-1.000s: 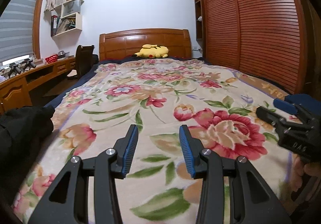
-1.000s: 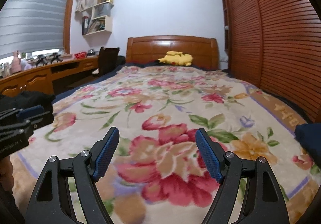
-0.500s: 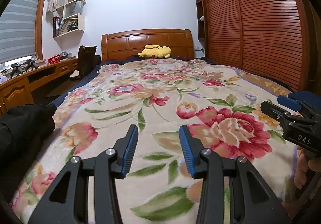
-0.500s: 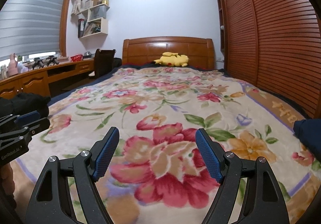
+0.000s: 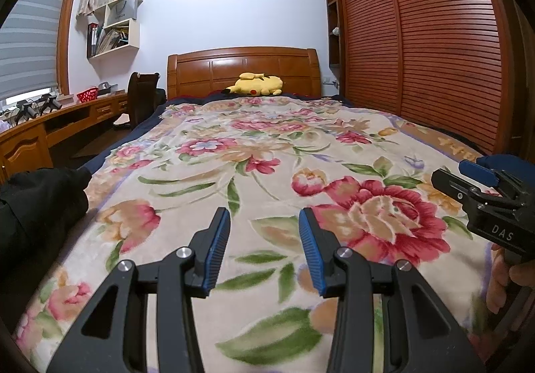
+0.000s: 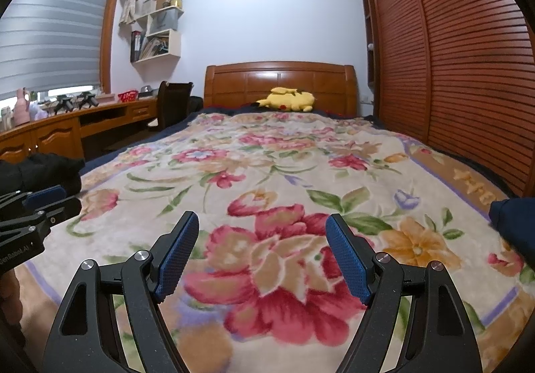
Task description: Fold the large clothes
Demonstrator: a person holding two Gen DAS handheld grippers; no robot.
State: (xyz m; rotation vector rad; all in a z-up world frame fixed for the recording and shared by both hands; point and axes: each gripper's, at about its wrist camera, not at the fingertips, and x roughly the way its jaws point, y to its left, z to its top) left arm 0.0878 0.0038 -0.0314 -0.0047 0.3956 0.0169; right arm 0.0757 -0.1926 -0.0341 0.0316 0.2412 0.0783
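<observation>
**Blue-padded claws, both parted, held over a floral bed**

Item 1. My left gripper (image 5: 264,246): jaws apart, nothing between them, raised above the floral blanket (image 5: 267,145) and pointing toward the headboard (image 5: 242,72). I judge this a neutral carrying pose, no cloth within reach of the pads.

Item 2. My right gripper (image 6: 264,252): jaws spread wider, also empty, level with its partner; a hand (image 5: 505,276) shows beneath it in the left view.

Item 3. Black garment (image 5: 36,205): bunched at the bed's left edge, beside my left claw. Whether it is folded I cannot tell.

Item 4. Navy garment (image 6: 515,222): at the right edge, mostly out of frame; shape unclear.

Item 5. Blanket's centre: bare and flat, suited as a folding surface. The layout fits either clothes waiting to be spread or clothes set aside afterwards.

Item 6. Yellow plush toy (image 5: 255,84): at the headboard, well apart.
</observation>
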